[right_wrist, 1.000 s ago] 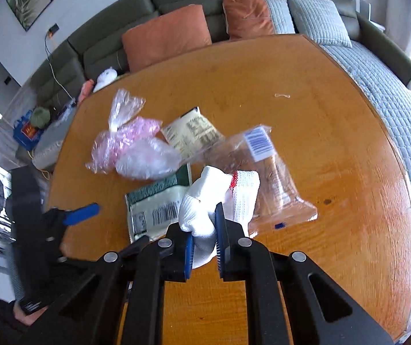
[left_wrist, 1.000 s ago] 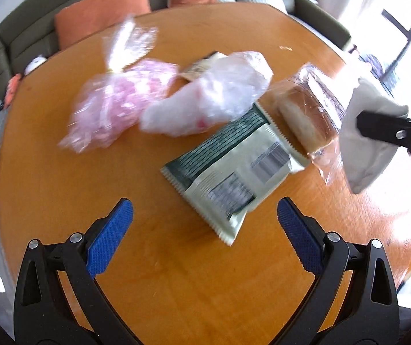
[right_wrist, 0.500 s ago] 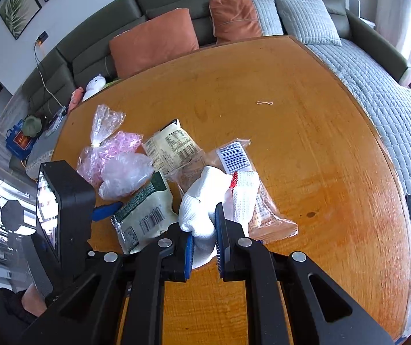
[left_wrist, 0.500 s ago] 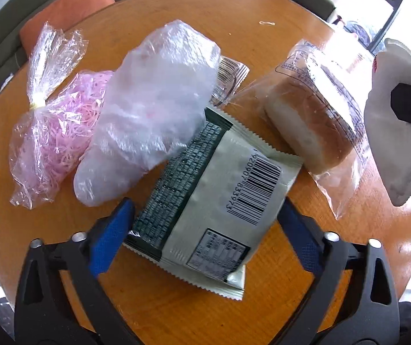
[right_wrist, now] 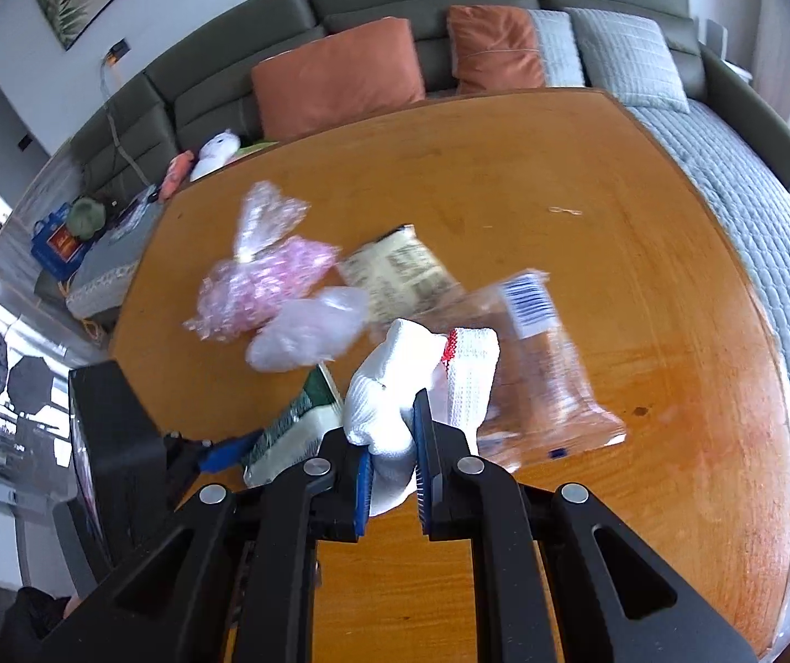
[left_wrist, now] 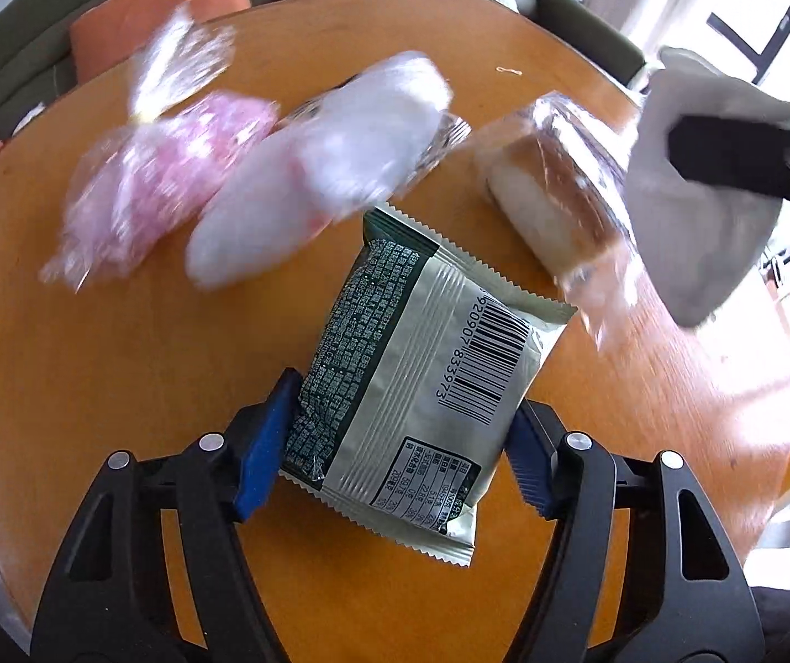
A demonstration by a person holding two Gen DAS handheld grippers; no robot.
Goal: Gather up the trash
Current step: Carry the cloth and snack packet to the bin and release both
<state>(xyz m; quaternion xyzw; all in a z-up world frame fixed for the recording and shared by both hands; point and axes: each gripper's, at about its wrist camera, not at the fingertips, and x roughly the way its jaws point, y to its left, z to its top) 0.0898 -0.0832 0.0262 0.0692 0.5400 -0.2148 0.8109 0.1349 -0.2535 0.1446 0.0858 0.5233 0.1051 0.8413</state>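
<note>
Left hand-held gripper (left_wrist: 395, 461) closing, green-and-silver snack packet (left_wrist: 422, 387) between its jaws.

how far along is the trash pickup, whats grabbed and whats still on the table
Early on. In hand: the right gripper is shut on a white cloth, and the left gripper is closing around the green-and-silver wrapper, its pads at both edges. Left on the table: the pink-filled bag, the white plastic bag, the wrapped bread and a beige packet.
</note>
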